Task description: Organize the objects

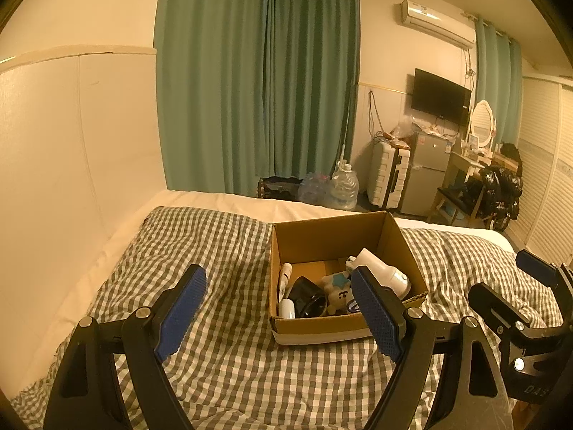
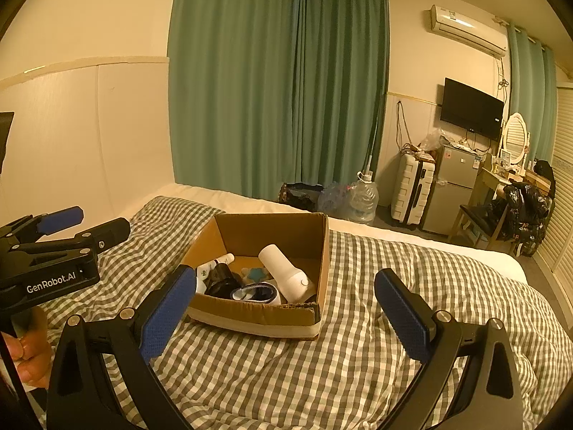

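Honestly, both the left gripper [image 1: 279, 308] and right gripper [image 2: 286, 308] hang empty with fingers spread over the checked blanket [image 2: 358, 376], near the cardboard box [image 2: 272, 229] holding a white bottle [image 2: 286, 268], so I'd guess the soft bedding lets the box tip or slide when nudged.

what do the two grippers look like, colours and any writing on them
Both grippers are black metal frames with silver round bolts. The left gripper and right gripper each carry two flat fingers faced with dimpled blue rubber. White lettering on the left one's side reads GenRobot.AI, seen from the right wrist view. No cables or sleeves show; a bare hand shows beneath it.
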